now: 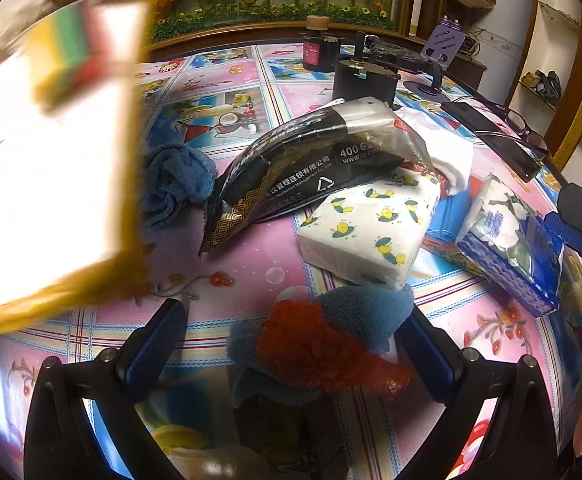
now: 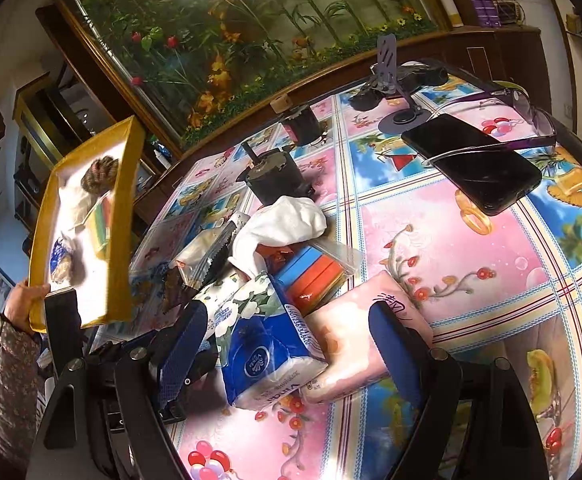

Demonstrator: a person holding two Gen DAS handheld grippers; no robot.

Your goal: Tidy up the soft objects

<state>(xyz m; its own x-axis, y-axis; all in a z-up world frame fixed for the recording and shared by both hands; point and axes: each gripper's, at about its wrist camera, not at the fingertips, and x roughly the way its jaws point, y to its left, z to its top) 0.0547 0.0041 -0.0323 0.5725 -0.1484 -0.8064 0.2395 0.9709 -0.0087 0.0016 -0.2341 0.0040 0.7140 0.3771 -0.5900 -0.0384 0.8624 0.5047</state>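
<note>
Right gripper (image 2: pixel 287 344) gapes around the blue tissue pack (image 2: pixel 269 364); only the left view shows left gripper (image 1: pixel 295 344) agape.

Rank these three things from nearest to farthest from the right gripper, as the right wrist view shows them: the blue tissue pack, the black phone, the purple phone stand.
1. Blue tissue pack: between the open fingers of the right gripper.
2. Black phone: farther up the table, on the right.
3. Purple phone stand: farthest, near the table's far edge.
</note>
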